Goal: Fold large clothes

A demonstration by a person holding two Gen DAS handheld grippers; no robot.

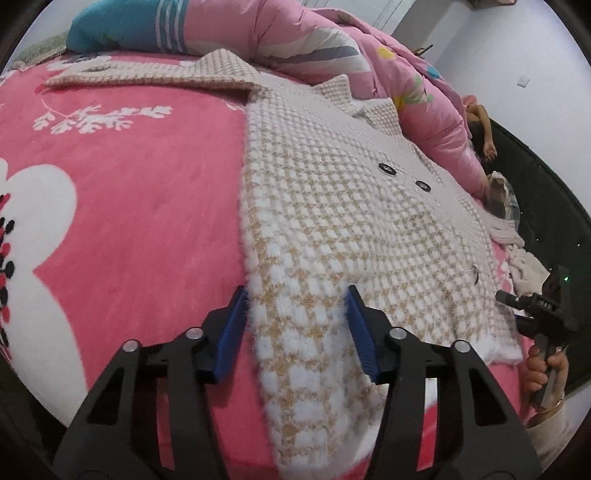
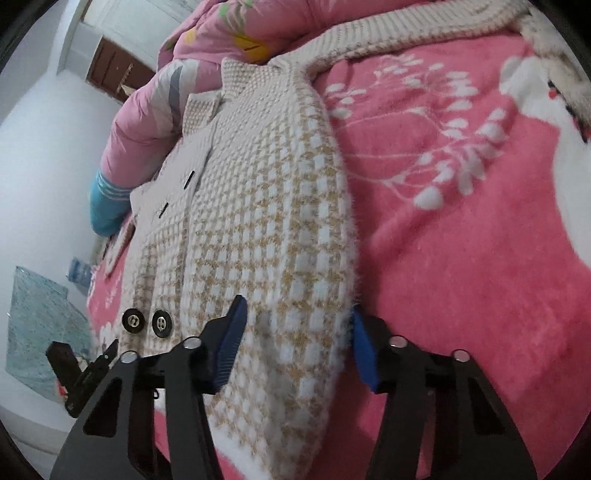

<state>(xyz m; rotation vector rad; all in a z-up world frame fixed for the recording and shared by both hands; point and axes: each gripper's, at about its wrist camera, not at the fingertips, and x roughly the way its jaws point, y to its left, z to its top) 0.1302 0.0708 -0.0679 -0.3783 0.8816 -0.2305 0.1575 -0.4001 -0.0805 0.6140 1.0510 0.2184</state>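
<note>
A home bedroom: a bed [image 1: 129, 206] with a pink floral blanket, a pink quilt [image 1: 295, 33] heaped behind.

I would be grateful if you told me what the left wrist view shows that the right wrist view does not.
Only the left wrist view shows a hand holding the right gripper's handle, and a long sleeve lying across the blanket. Only the right wrist view shows a brown door and a teal mat on the floor. Both show the houndstooth knit coat on the pink floral blanket, with its hem between blue pads.
</note>
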